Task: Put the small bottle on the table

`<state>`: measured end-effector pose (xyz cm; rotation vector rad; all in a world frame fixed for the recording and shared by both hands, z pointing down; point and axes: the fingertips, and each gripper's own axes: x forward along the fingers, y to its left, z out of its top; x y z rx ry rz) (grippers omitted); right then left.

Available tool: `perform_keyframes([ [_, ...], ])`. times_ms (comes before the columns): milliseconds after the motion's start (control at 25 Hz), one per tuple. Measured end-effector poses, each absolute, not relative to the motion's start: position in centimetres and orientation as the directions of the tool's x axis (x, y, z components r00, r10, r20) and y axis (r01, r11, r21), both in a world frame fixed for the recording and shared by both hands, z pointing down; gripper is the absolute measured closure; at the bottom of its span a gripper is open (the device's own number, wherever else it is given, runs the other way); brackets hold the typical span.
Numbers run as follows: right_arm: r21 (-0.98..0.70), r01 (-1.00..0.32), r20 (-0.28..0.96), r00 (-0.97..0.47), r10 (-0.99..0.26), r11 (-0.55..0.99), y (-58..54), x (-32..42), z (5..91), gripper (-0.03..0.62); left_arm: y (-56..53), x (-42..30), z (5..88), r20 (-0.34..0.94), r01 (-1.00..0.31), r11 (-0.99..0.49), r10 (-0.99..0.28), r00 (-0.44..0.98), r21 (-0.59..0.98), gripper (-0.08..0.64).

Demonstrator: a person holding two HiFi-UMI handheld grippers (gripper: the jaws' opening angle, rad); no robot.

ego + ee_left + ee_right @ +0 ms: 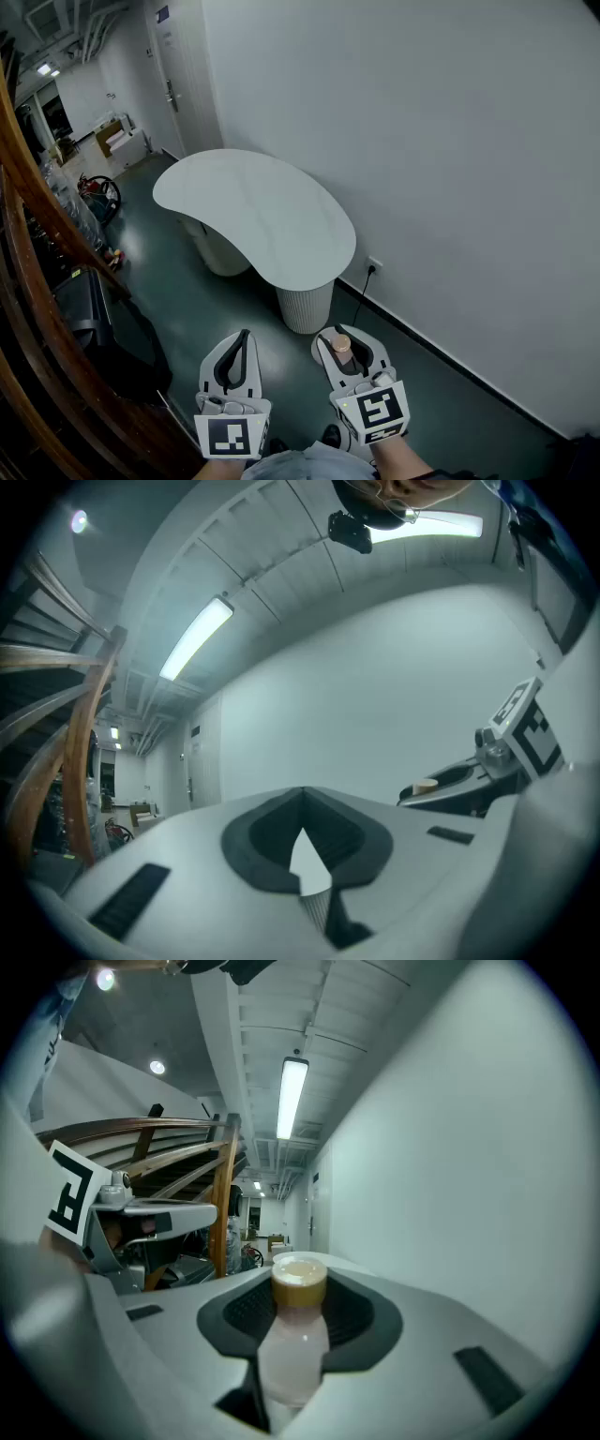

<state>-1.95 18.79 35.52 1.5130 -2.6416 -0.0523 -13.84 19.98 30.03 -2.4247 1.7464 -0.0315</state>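
Pale pink plastic small bottle (292, 1354), tan-capped, is pinched mid-body by the right gripper (299, 1290); judged light, rigid, slippery. On the left gripper (302, 797) the jaws are pressed together, empty.

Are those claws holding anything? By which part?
Right gripper: small pale-pink, tan-capped plastic bottle, held by its body under the cap. Left gripper: shut, empty.

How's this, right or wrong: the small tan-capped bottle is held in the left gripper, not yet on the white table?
Wrong in one respect: the right gripper view shows the small bottle held in the right gripper, not the left. It is indeed not yet on the white table.
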Motion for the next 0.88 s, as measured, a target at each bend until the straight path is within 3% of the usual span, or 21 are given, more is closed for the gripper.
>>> perform_keyframes([
  [880,0.0,-0.825,0.121,-0.561,-0.819,0.566,16.8,1.8,37.1,0.472,19.0,-10.4,32.3,-0.028,-0.967,-0.225,-0.973,0.23,-0.121,0.56],
])
